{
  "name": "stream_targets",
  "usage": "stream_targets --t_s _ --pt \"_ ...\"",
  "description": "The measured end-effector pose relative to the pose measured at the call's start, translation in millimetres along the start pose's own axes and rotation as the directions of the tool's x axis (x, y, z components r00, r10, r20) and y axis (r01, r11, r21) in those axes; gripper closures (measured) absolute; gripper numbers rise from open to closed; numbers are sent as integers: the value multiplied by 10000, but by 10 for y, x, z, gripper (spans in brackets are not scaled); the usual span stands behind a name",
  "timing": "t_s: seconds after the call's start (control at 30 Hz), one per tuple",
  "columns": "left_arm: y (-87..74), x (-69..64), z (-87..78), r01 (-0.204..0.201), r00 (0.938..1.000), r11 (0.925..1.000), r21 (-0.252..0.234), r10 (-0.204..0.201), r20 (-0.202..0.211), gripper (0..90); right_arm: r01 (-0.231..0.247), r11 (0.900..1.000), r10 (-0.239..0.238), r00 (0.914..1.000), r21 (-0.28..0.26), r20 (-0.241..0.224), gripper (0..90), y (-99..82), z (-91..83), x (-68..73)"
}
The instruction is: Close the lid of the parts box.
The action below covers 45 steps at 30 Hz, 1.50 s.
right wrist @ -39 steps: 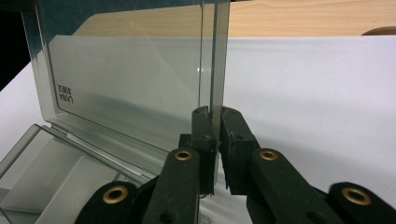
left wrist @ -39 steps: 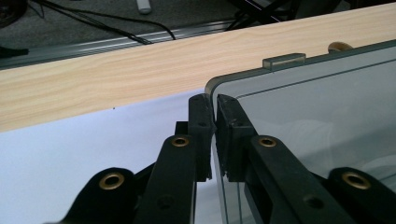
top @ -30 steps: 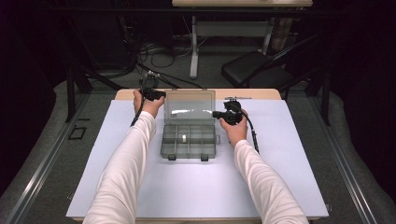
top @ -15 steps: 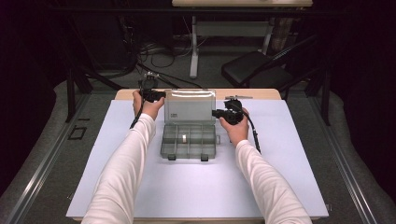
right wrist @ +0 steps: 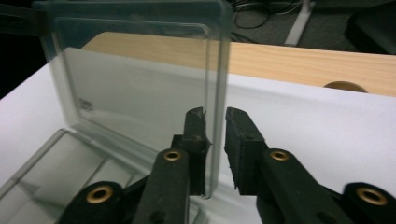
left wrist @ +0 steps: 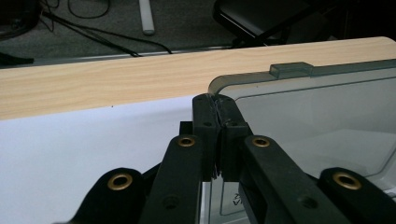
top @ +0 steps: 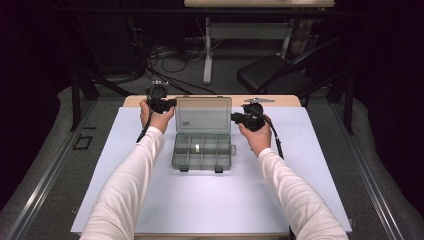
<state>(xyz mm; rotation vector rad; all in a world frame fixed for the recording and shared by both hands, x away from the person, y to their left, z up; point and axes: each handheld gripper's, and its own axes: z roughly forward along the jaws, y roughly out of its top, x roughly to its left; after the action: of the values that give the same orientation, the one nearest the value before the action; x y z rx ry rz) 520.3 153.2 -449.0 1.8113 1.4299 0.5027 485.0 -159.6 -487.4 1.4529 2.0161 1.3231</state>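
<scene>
A clear plastic organizer box [top: 202, 149] sits mid-tabletop [top: 200, 200] on a white sheet, its hinged lid [top: 203, 114] standing upright. The left gripper [left wrist: 216, 105] is clamped on the lid's left edge; the right gripper [right wrist: 215, 116] has just been closing, its jaws straddling the right edge with a gap showing on one side. Light, thin and slick, the lid likely flexes — best held at both side edges, near the rim.
</scene>
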Motion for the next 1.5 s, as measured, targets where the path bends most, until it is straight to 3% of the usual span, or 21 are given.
stream_targets --t_s 0.27,0.4,0.6,0.77,1.03,1.27,1.5 --pt "-70 -41 -107 -151 9999 9995 -282 149 -63 887 663 9978 -664 9978 -86 -5 770 111 -135 155" --pt "-113 -53 -157 -168 9998 9989 -431 166 -52 888 911 9958 -910 9958 35 -101 898 213 -203 229" --pt "-170 -80 -226 -327 9995 9977 -596 324 -62 889 1256 9921 -1255 9920 13 -92 900 389 -268 344" --pt "-216 -88 -270 -468 9989 9959 -770 463 -84 888 1108 9938 -1108 9936 -34 -230 900 558 -288 391" --pt "-300 -111 -352 -555 9985 9928 -1062 552 -61 888 866 9961 -864 9962 -146 137 900 727 -219 416" --pt "-337 -115 -413 -676 9976 9924 -1024 686 55 886 800 9964 -810 9961 263 358 900 716 -94 400" --pt "-365 -103 -432 -613 9978 9922 -1082 637 193 887 680 9966 -694 9972 462 285 900 659 -36 371"
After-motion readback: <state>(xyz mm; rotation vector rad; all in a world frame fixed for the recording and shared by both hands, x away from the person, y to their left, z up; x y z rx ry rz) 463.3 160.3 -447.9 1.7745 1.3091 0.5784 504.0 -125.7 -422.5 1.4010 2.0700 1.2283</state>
